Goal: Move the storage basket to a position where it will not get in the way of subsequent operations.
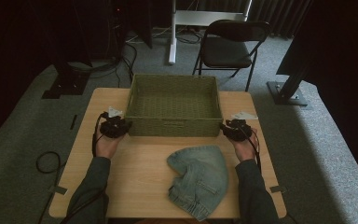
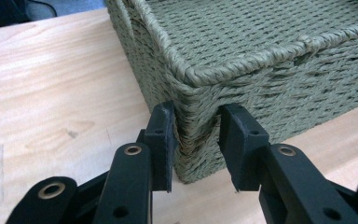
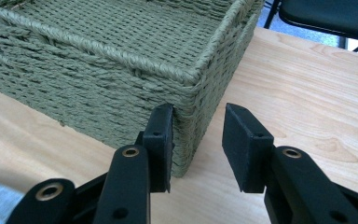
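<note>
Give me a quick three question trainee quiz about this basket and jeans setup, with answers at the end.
1. True or false: the denim garment lies inside the woven basket.
2. Which part of the basket does the left hand-held gripper straddle: A) a near corner, B) the far rim, C) the inside floor?
3. Fill in: behind the table, on the carpet, stands a dark folding ____.

Key:
1. False; it lies on the table in front of the basket, which holds nothing.
2. A; its jaws stand on either side of a near corner, while the right hand-held gripper sits at the other near corner.
3. chair.
</note>
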`<move>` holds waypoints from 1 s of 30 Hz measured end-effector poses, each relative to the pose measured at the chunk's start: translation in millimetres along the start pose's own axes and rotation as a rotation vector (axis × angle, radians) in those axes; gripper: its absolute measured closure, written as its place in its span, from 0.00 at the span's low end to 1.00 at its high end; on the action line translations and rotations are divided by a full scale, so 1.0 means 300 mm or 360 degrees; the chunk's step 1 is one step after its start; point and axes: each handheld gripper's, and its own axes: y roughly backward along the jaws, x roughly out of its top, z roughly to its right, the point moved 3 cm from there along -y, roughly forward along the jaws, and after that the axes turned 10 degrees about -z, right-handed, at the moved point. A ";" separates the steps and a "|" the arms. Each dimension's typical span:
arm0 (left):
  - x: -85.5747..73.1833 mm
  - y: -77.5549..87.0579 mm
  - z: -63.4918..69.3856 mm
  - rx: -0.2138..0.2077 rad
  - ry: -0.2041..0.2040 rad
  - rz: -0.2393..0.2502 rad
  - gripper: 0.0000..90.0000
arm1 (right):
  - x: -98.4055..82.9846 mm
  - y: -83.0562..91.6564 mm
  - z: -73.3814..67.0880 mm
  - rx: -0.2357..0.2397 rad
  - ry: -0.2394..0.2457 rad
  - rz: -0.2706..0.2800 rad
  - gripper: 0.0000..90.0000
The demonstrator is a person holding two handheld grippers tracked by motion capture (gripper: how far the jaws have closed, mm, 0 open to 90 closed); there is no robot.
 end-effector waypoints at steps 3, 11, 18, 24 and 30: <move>0.018 -0.012 -0.004 0.0006 -0.0001 -0.0014 0.73 | 0.010 -0.008 0.007 -0.0007 -0.0005 -0.0006 0.71; 0.069 -0.047 -0.007 0.0024 -0.0005 -0.0045 0.73 | 0.051 -0.041 0.040 -0.0040 0.0001 -0.0039 0.72; 0.108 -0.078 -0.020 0.0024 0.0052 -0.0061 0.73 | 0.088 -0.070 0.061 -0.0065 -0.0030 -0.0067 0.73; 0.128 -0.094 -0.035 0.0013 0.0099 -0.0072 0.70 | 0.104 -0.087 0.072 -0.0056 -0.0057 -0.0069 0.72; 0.125 -0.088 -0.039 0.0019 0.0077 -0.0106 0.66 | 0.099 -0.088 0.077 -0.0039 -0.0085 -0.0085 0.69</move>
